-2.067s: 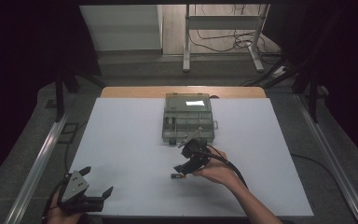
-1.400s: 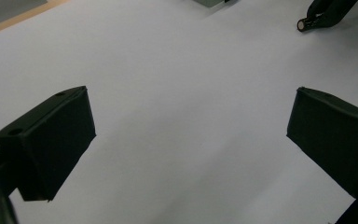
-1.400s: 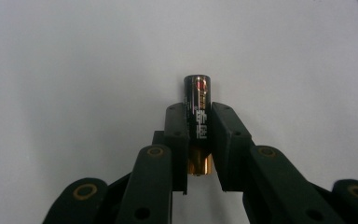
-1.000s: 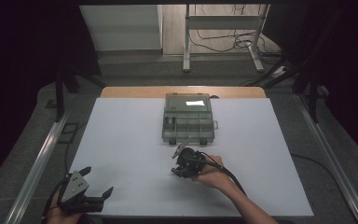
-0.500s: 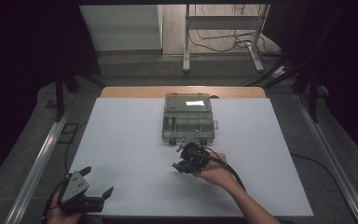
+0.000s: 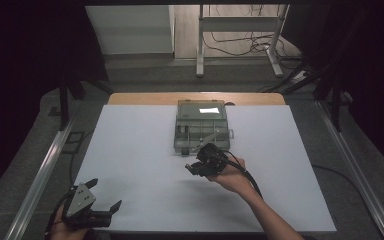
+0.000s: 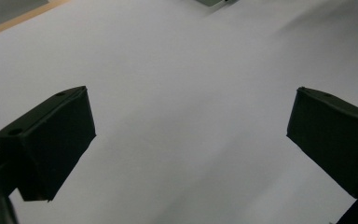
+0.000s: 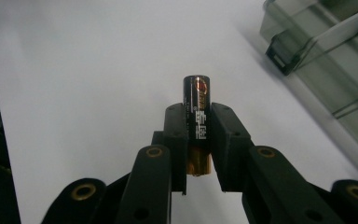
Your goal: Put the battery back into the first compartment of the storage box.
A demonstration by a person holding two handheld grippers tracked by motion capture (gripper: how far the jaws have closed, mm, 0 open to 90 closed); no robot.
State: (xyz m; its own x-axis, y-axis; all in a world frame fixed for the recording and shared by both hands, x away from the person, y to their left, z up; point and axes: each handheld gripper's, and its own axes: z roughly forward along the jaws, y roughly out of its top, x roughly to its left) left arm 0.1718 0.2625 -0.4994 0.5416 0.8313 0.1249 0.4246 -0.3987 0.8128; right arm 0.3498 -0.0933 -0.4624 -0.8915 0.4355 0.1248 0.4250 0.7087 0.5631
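Lab or recording bench, dim room, light falling on the worktop (image 6: 145,150) alone: a wooden top under one plain white sheet, with metal rails (image 6: 45,170) along its 9 and 3 o'clock edges. At 12 o'clock, a bare floor with loose cables (image 6: 240,47) trailing round a metal stand (image 6: 200,45) and a white cabinet (image 6: 130,30). Dark drapes hang on both sides.
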